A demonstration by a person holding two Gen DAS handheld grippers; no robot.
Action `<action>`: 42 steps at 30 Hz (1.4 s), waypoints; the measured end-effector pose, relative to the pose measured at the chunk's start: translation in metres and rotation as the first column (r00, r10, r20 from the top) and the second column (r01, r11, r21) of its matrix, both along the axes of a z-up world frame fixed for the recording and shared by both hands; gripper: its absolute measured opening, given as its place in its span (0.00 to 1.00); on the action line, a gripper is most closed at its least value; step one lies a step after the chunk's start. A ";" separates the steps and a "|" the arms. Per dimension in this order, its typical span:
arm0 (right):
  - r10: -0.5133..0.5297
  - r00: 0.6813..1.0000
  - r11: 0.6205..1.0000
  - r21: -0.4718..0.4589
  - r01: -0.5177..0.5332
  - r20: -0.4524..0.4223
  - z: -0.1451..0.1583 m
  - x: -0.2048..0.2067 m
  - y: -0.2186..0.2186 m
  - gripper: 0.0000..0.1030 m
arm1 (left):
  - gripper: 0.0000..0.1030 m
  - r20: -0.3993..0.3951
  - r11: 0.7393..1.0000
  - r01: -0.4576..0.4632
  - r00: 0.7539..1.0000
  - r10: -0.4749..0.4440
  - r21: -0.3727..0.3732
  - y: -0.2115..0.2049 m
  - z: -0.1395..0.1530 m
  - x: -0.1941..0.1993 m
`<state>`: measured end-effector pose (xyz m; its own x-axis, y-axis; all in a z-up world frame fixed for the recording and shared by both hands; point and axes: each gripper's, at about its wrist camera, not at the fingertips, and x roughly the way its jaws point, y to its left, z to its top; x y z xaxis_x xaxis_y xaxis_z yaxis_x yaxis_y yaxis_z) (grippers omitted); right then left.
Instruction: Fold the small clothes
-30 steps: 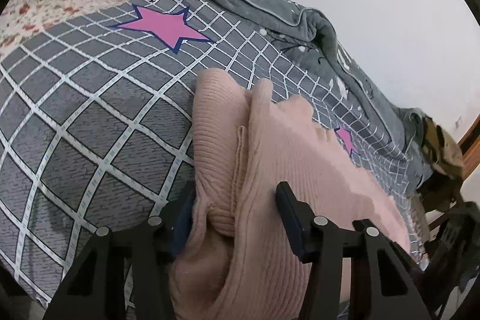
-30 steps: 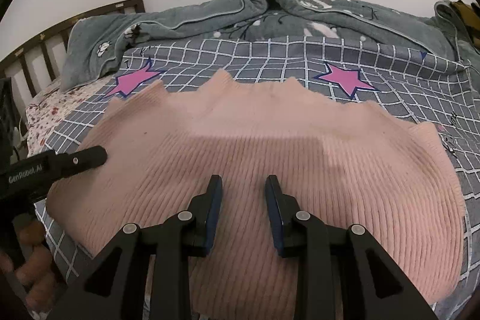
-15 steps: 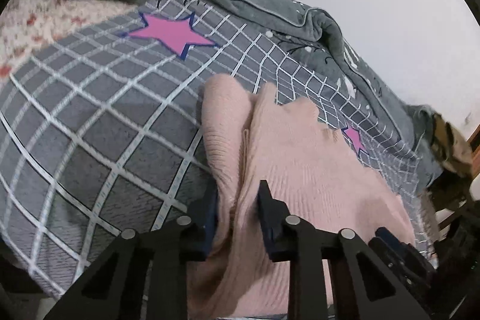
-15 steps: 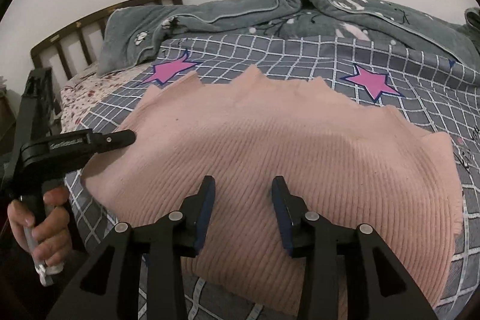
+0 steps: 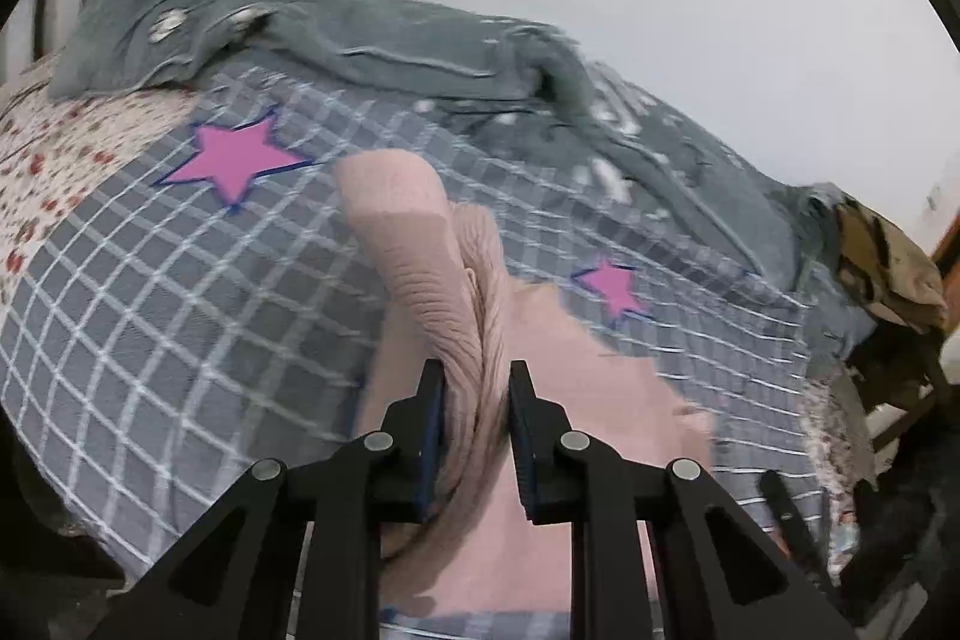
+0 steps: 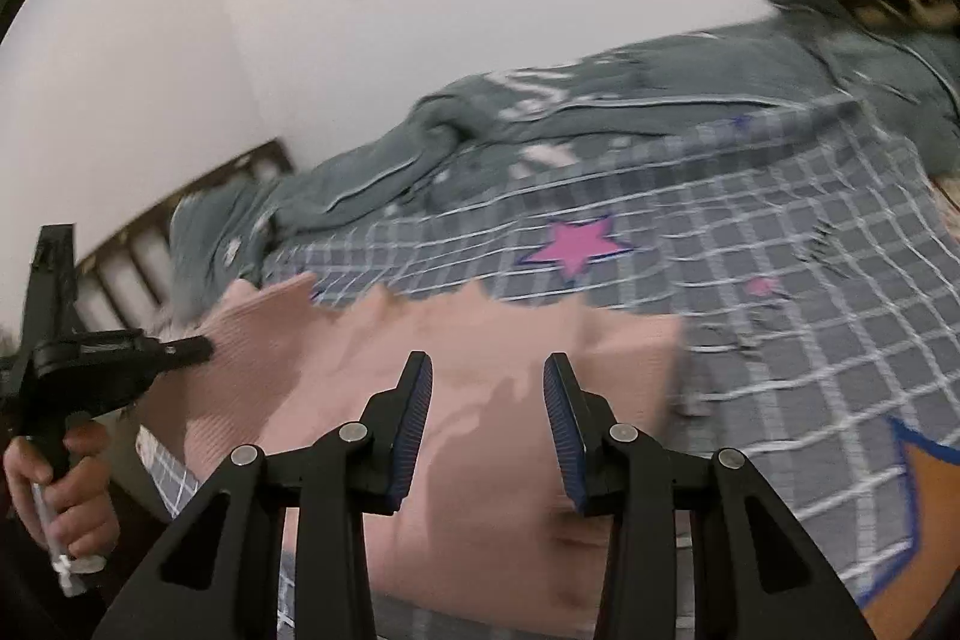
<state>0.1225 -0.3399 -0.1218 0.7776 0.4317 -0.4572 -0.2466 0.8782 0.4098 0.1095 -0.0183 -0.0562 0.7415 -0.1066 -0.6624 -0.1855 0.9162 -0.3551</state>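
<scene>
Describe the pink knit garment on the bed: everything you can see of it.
The pink knit garment is a pale pink ribbed knit, soft and thick-looking. It lies spread on the grey checked bedspread, its far edge jagged. At its left end the left tool is shut on a bunched ridge of fabric that rises and rolls over. The right tool hangs open above its middle; whether it touches cannot be told.

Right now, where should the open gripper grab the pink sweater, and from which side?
Probably the pink sweater's near edge, just below the right gripper. Its jaws are spread above flat cloth, so come down from the near side. The left gripper already pinches the bunched edge.
</scene>
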 end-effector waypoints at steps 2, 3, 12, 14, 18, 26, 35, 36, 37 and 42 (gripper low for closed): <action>-0.048 0.999 0.998 0.041 0.049 -0.020 -0.002 -0.002 -0.032 0.38 | 0.18 0.019 0.999 0.044 0.999 -0.045 0.019 -0.035 0.010 0.004; -0.063 0.998 0.997 0.053 0.064 -0.026 -0.004 -0.003 -0.042 0.38 | 0.18 0.024 0.997 0.069 0.997 -0.069 0.027 -0.051 0.012 0.005; -0.157 0.986 0.979 0.121 0.163 -0.056 -0.010 -0.015 -0.106 0.38 | 0.21 -0.177 0.899 0.290 0.954 -0.243 0.329 -0.215 -0.069 0.010; -0.151 0.987 0.982 0.103 0.156 -0.055 -0.011 -0.016 -0.105 0.38 | 0.31 -0.135 0.858 0.286 0.958 -0.252 0.427 -0.229 -0.070 0.000; -0.137 0.989 0.985 0.101 0.142 -0.057 -0.013 -0.019 -0.107 0.38 | 0.54 -0.092 0.883 0.360 0.933 -0.349 0.302 -0.214 -0.055 -0.006; -0.053 0.997 0.983 0.173 0.062 -0.059 -0.011 -0.022 -0.103 0.38 | 0.60 0.013 0.957 0.215 0.975 -0.222 0.195 -0.133 -0.024 -0.014; 0.125 0.989 0.948 0.305 -0.094 -0.084 -0.016 -0.011 -0.044 0.44 | 0.60 -0.025 0.985 0.022 1.000 -0.018 0.168 -0.053 -0.032 -0.006; 0.128 0.987 0.948 0.306 -0.093 -0.094 -0.017 -0.009 -0.039 0.45 | 0.60 -0.028 0.987 0.015 1.000 -0.011 0.157 -0.047 -0.034 -0.006; 0.128 0.986 0.947 0.308 -0.089 -0.107 -0.020 -0.006 -0.034 0.45 | 0.60 -0.030 0.989 0.009 1.000 -0.005 0.149 -0.042 -0.036 -0.007; 0.157 0.972 0.919 0.386 -0.079 -0.174 -0.038 0.007 -0.017 0.45 | 0.60 -0.028 0.988 0.011 1.000 -0.006 0.156 -0.032 -0.048 -0.007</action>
